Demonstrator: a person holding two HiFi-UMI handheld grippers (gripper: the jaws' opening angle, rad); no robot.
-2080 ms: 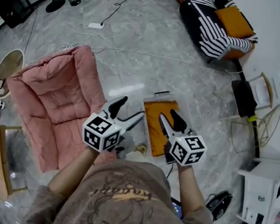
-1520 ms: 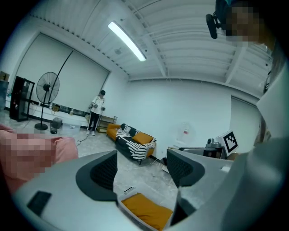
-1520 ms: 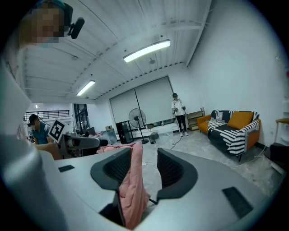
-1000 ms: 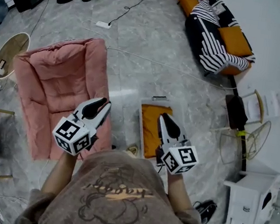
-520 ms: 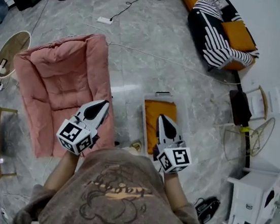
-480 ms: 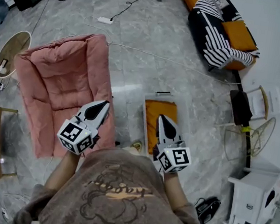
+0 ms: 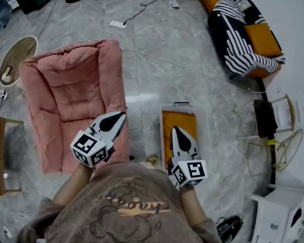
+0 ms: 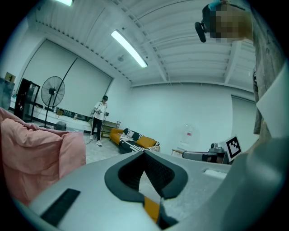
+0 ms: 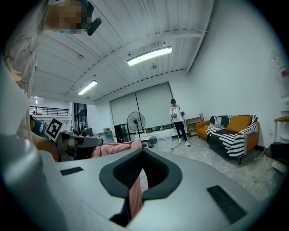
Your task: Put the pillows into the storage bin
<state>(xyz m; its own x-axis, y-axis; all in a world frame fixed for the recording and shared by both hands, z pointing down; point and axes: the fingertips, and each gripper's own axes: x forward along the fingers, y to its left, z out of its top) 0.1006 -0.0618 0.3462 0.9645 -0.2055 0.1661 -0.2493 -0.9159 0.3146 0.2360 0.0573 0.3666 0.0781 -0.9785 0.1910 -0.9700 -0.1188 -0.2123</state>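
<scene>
Left hand-held gripper (image 7: 121,115) was closed tight, empty | right hand-held gripper (image 7: 175,129) closed too, empty | orange pillow (image 7: 183,122) lay in storage bin (image 7: 202,134)

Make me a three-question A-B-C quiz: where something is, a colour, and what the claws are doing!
1. The storage bin stands: A on the floor by the pink chair; B on a bed; C in a car.
2. The pillow in it is: A green; B orange; C blue.
3. The left claw and right claw are: A open; B shut, empty; C holding pillows.
Answers: A, floor beside the chair; B, orange fills the bin; B, tips meet on nothing.
</scene>
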